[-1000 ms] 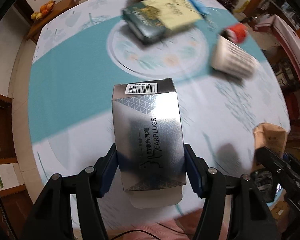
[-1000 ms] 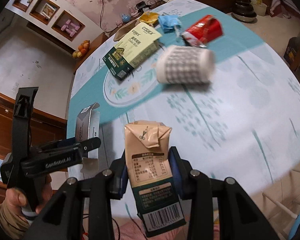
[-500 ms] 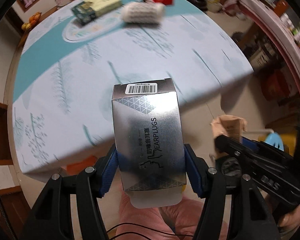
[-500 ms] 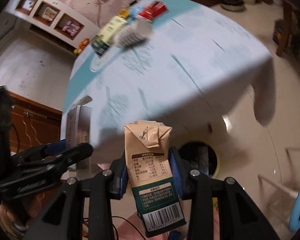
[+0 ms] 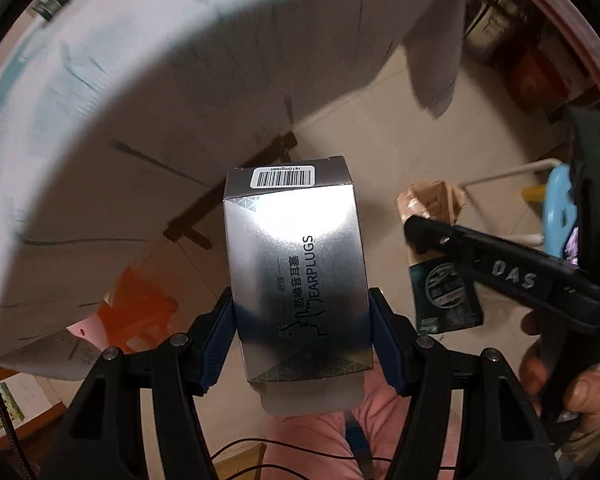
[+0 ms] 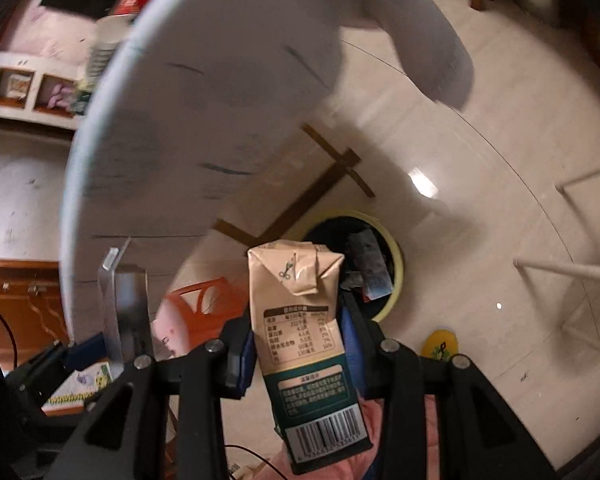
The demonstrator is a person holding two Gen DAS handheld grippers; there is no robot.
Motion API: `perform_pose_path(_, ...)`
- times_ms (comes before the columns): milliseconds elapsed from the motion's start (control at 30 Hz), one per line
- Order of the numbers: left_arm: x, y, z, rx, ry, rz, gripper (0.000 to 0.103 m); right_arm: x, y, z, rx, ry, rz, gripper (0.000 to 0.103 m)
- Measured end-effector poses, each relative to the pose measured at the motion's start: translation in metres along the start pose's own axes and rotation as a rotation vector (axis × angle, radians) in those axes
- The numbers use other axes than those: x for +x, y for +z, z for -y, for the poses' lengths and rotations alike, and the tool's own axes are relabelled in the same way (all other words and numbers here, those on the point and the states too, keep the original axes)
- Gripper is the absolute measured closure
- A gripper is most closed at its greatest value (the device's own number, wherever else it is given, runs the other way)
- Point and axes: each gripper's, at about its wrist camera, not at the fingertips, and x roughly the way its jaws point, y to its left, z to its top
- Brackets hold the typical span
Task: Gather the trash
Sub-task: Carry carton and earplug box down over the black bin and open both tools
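My left gripper [image 5: 300, 312] is shut on a silver earplugs box [image 5: 296, 264], held below the table's edge over the floor. The same box [image 6: 122, 300] shows edge-on at the left of the right wrist view. My right gripper [image 6: 300, 340] is shut on a tan and green drink carton [image 6: 304, 328], which also appears in the left wrist view as the carton [image 5: 436, 264] clamped by black fingers [image 5: 500, 268]. Just beyond the carton stands a round bin [image 6: 396, 264] with a yellow rim, black liner and some trash inside.
The round table's white cloth [image 5: 160, 100] hangs overhead, with wooden base bars [image 6: 332, 168] on the tiled floor. An orange plastic stool [image 6: 204, 296] stands to the left, a blue stool [image 5: 556, 208] and white rack legs [image 6: 572, 272] to the right. A hand [image 5: 580, 384] holds the right gripper.
Both grippers have dropped from above the tabletop to below its edge, still holding the box and the carton. The bin has come closer in the right wrist view.
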Motion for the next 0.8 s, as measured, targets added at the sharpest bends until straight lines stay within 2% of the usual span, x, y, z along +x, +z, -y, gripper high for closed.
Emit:
perform_pose_path(300,0.115,0.018,-0.005,0.041,0.039,-0.077,0.041,0.082,-0.001,0.045,0.1,-0.032,-0.018,0.066)
perform_pose_path(467,0.145,0.021,-0.008,0.042,0.057,-0.073,0.039,0.126,-0.002,0.056,0.116,-0.031,-0.038,0.065)
perform_pose_path(600,0.156,0.022,-0.021,0.025,0.064,-0.063,0.022,0.157,0.001,0.063,0.157,0.002,-0.096,0.063)
perform_pose_path(633,0.158,0.02,-0.022,0.024,0.066,-0.06,0.02,0.164,0.001,0.064,0.174,0.022,-0.112,0.062)
perform_pose_path(700,0.161,0.018,-0.025,0.024,0.072,-0.063,0.018,0.169,0.0,0.065,0.184,0.042,-0.117,0.05)
perform_pose_path(800,0.162,0.015,-0.03,0.022,0.089,-0.058,0.012,0.168,-0.001,0.06,0.166,0.061,-0.091,0.039)
